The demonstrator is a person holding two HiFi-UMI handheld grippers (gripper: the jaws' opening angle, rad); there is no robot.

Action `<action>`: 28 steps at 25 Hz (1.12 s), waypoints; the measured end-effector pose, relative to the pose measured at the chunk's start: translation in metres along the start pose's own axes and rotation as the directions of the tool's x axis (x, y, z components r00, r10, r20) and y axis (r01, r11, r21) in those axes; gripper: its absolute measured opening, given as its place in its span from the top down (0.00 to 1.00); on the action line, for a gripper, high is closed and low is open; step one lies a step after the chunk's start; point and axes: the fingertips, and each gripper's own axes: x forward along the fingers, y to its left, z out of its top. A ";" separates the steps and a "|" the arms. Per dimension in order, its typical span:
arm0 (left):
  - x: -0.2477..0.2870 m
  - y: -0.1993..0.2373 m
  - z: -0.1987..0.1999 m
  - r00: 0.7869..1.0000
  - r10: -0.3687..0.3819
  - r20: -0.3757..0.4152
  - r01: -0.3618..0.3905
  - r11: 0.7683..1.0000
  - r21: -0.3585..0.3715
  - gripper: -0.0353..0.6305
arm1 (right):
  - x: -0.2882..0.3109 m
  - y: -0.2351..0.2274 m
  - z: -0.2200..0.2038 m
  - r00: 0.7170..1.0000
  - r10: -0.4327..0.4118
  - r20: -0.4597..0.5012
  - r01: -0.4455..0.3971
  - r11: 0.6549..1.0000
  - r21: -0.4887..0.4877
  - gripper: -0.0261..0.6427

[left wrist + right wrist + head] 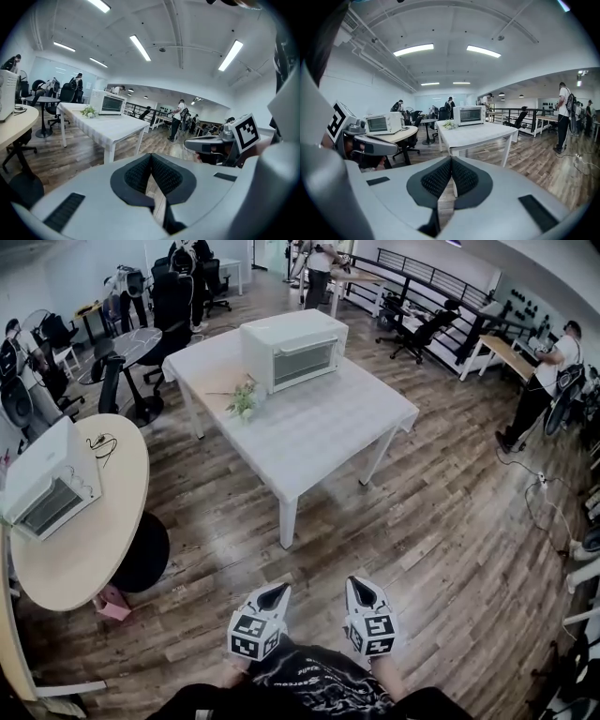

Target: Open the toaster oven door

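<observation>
- Left tongs are held low in front of the person, their dark pads pressed together with nothing between them.
- Right tongs sit just beside the left pair, likewise closed on nothing.
- Both pairs hover over the wood floor, well apart from the white bench ahead.
- The toaster oven stands at the far end of that white bench, with its glass door turned toward the person.
- The door seems to be shut flat against the oven's front, though it is small from back here.
- A sprig of greenery lies on the white bench near the oven's front left corner.
- Off to the left, a round wooden bench carries a second oven at its near edge, with a dark cable coiled behind it.
- Black office chairs stand beyond the white bench.
- At the far right, a person in a white top leans over a desk.
</observation>
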 end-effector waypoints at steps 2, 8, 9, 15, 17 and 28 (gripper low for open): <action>0.006 0.022 0.006 1.000 -0.003 -0.007 0.003 1.000 0.004 0.92 | 0.017 0.000 0.008 1.000 -0.018 0.002 0.018 1.000 -0.001 0.95; 0.022 0.067 0.019 0.999 -0.027 -0.031 0.026 1.000 -0.015 0.92 | 0.053 -0.002 0.035 0.998 -0.054 0.045 0.050 0.995 0.084 0.95; 0.026 0.070 0.023 0.999 -0.034 -0.030 0.033 0.999 -0.014 0.92 | 0.058 -0.005 0.042 0.997 -0.057 0.056 0.052 0.995 0.085 0.95; 0.047 0.075 0.038 0.996 -0.084 -0.021 0.084 0.996 -0.008 0.92 | 0.080 -0.019 0.054 0.996 -0.070 0.050 0.066 0.994 0.088 0.95; 0.055 0.078 0.040 0.996 -0.090 -0.018 0.090 0.996 0.002 0.92 | 0.092 -0.025 0.054 0.997 -0.064 0.049 0.059 0.994 0.094 0.95; 0.149 0.145 0.101 0.993 0.114 0.008 -0.114 0.993 -0.032 0.92 | 0.221 -0.109 0.103 0.996 0.057 0.076 -0.065 0.991 0.115 0.95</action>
